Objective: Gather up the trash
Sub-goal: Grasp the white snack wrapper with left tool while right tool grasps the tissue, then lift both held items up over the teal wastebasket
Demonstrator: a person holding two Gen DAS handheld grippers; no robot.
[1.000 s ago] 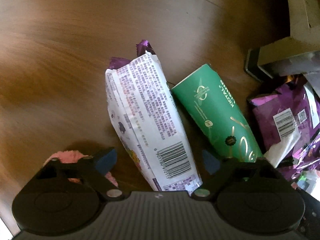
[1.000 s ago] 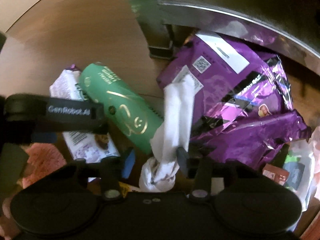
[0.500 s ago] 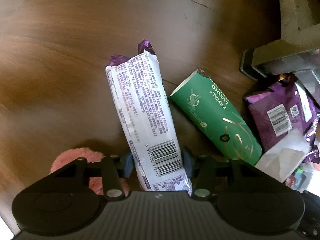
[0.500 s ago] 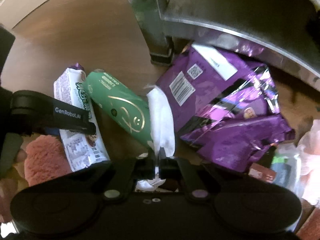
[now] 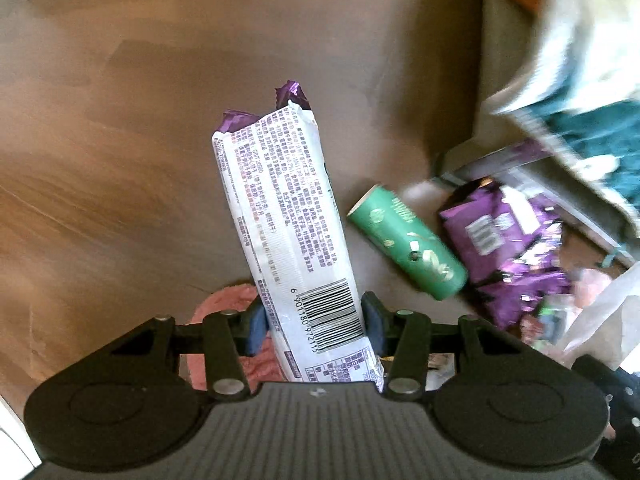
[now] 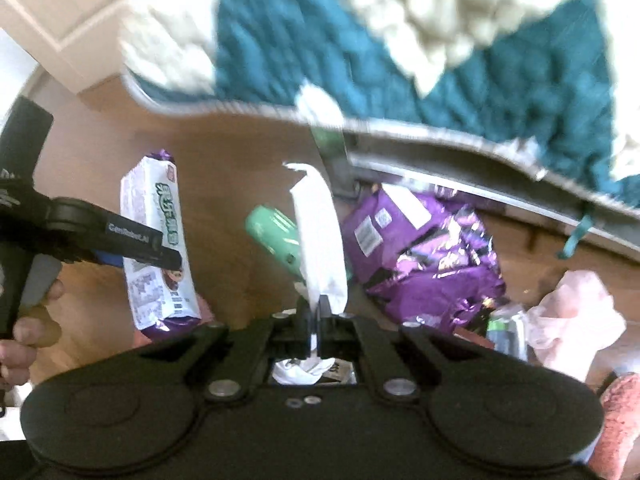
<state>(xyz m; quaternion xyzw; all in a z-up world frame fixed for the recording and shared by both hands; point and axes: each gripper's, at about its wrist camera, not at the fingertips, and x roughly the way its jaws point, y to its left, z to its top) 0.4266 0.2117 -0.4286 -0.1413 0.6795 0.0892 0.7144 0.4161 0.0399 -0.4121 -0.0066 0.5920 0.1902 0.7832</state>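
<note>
Holding two pieces of trash, one per gripper, both clear of the floor.

Left gripper (image 5: 314, 326): jaws part-way closed, blue pads pressed on both sides of one white wrapper (image 5: 288, 216), gripped at the barcode end. Wrapper runs from bottom centre up to mid-frame, purple foil showing at its far end. Right wrist view shows the same wrapper (image 6: 160, 240) at centre left with the left gripper's finger (image 6: 120, 236) across it, and a person's hand (image 6: 24, 332) on the grip at the left edge.

Right gripper (image 6: 314, 312): jaws fully closed on one white tissue (image 6: 318, 232). It stands up from the fingertips toward frame centre, with a crumpled bit bunched behind the jaws.

On the wood floor (image 5: 120, 160):
- 1 green tube (image 5: 408, 242), lying on its side, centre right in left view, just beside the purple bags. In the right view the tissue partly hides it.
- Purple foil bags (image 6: 424, 256), a crumpled pile, right of centre; count unclear, at least two.
- 1 pinkish plastic bag (image 6: 576, 316), lower right of right view, beside the purple pile.
- 1 pink fuzzy item (image 5: 228, 300) behind the left gripper, bottom centre-left; can't tell what it is.

Teal-and-cream blanket (image 6: 400, 40) fills the top of the right view, blurred, overhanging a metal frame (image 6: 460, 160) above the purple bags.
</note>
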